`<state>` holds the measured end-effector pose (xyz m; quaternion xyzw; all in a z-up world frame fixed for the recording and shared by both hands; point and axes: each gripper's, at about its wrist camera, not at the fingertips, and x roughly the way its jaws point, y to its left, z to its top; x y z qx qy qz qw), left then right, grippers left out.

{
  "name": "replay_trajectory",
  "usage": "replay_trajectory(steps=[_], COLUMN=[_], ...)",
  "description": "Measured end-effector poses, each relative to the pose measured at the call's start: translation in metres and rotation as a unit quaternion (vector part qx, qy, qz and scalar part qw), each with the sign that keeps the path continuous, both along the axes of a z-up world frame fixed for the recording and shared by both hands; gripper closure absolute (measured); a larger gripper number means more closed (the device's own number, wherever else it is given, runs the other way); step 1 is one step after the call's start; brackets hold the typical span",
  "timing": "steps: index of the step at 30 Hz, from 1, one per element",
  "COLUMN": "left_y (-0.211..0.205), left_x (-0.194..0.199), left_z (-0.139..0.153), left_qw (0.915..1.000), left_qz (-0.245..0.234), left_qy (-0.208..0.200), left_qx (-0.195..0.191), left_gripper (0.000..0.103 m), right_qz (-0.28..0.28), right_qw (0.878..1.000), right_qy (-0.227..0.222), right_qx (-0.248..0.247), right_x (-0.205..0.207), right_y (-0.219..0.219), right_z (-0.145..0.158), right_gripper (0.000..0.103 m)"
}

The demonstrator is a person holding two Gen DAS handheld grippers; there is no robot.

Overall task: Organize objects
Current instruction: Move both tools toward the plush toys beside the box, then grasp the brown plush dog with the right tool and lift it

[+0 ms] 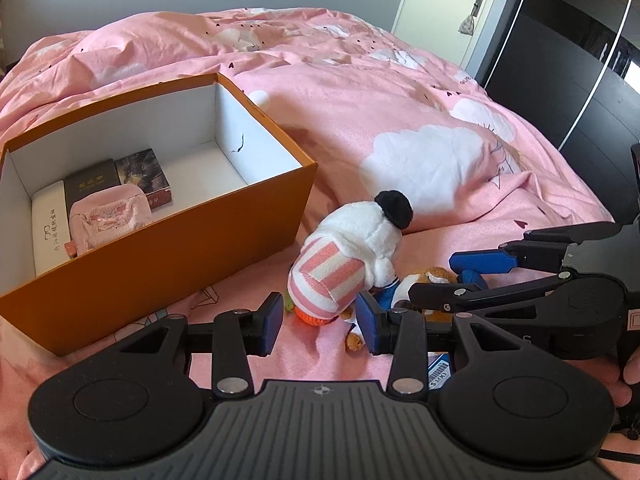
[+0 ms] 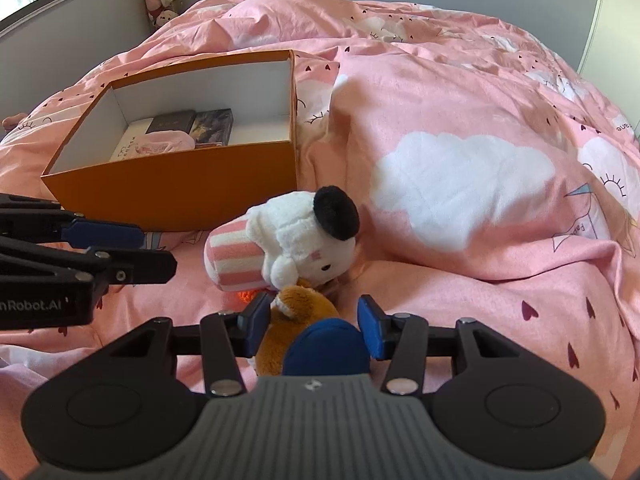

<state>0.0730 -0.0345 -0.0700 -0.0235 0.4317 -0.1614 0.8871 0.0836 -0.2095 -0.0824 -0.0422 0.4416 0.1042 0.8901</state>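
A white plush toy (image 1: 352,252) with a black ear and pink-striped base lies on the pink bed, right of the orange box (image 1: 160,248). It also shows in the right wrist view (image 2: 288,240). A small brown plush with blue clothing (image 2: 308,332) lies beside it, also seen in the left wrist view (image 1: 424,280). My left gripper (image 1: 320,320) is open, its fingers on either side of the white plush's striped base. My right gripper (image 2: 312,324) is open around the brown plush, not closed on it.
The orange box (image 2: 176,188) holds two dark boxes (image 1: 120,180), a white box (image 1: 48,224) and a pink pouch (image 1: 108,220). Rumpled pink bedding (image 2: 460,184) rises to the right. A door (image 1: 440,4) and dark wardrobe (image 1: 568,68) stand beyond the bed.
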Motion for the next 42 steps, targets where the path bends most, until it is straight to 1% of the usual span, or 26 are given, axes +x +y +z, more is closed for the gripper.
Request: replay_trajectory(steps=[4, 6, 7, 8, 14, 16, 19, 22, 25, 27, 28, 31, 35, 37, 40, 42], left_y=[-0.007, -0.008, -0.008, -0.008, -0.011, -0.01, -0.009, -0.007, -0.002, 0.002, 0.005, 0.015, 0.029, 0.038, 0.05, 0.059], left_x=[0.003, 0.002, 0.002, 0.002, -0.003, -0.005, -0.008, -0.011, -0.015, -0.018, -0.02, -0.023, -0.027, -0.029, -0.032, -0.034], left_z=[-0.005, -0.005, -0.005, -0.006, -0.003, -0.003, -0.001, 0.001, 0.004, 0.006, 0.007, 0.01, 0.014, 0.016, 0.017, 0.017], left_qw=[0.9998, 0.9997, 0.9997, 0.9997, 0.9995, 0.9996, 0.9996, 0.9996, 0.9996, 0.9997, 0.9997, 0.9997, 0.9993, 0.999, 0.9982, 0.9973], left_qz=[-0.006, -0.006, -0.006, -0.006, -0.016, -0.015, -0.013, -0.012, -0.011, -0.003, 0.001, 0.016, 0.031, 0.04, 0.052, 0.063], left_qy=[0.009, 0.01, 0.012, 0.012, 0.009, 0.009, 0.01, 0.008, 0.006, 0.005, 0.006, 0.008, 0.013, 0.018, 0.028, 0.037], left_qx=[0.018, 0.02, 0.02, 0.021, 0.026, 0.024, 0.023, 0.024, 0.024, 0.023, 0.022, 0.016, 0.014, 0.012, 0.007, 0.004], left_gripper=[0.056, 0.056, 0.056, 0.056, 0.054, 0.054, 0.054, 0.054, 0.054, 0.054, 0.054, 0.054, 0.054, 0.054, 0.054, 0.055], right_qz=[0.009, 0.011, 0.013, 0.016, 0.042, 0.052, 0.066, 0.081, 0.104, 0.119, 0.129, 0.148, 0.171, 0.185, 0.204, 0.217], right_qw=[1.0, 1.0, 1.0, 0.999, 0.998, 0.997, 0.995, 0.995, 0.992, 0.991, 0.99, 0.988, 0.984, 0.982, 0.979, 0.975], right_qy=[0.012, 0.02, 0.025, 0.03, 0.051, 0.06, 0.068, 0.048, 0.027, 0.016, 0.012, 0.011, 0.0, 0.001, 0.012, 0.031], right_qx=[0.0, 0.0, 0.0, -0.001, -0.018, -0.019, -0.026, -0.043, -0.062, -0.063, -0.054, -0.033, -0.04, -0.034, -0.008, 0.027], right_x=[0.005, 0.007, 0.007, 0.007, -0.001, -0.004, -0.006, -0.013, -0.017, -0.02, -0.02, -0.017, -0.012, -0.01, -0.004, 0.002], right_y=[0.001, -0.001, -0.002, -0.002, -0.003, -0.002, 0.002, 0.013, 0.026, 0.032, 0.034, 0.042, 0.057, 0.064, 0.071, 0.075], right_z=[-0.005, -0.007, -0.008, -0.008, -0.007, -0.008, -0.011, -0.008, -0.001, 0.006, 0.011, 0.021, 0.026, 0.03, 0.035, 0.037], right_gripper=[0.051, 0.047, 0.042, 0.04, 0.033, 0.033, 0.04, 0.045, 0.048, 0.05, 0.055, 0.056, 0.057, 0.057, 0.058, 0.058])
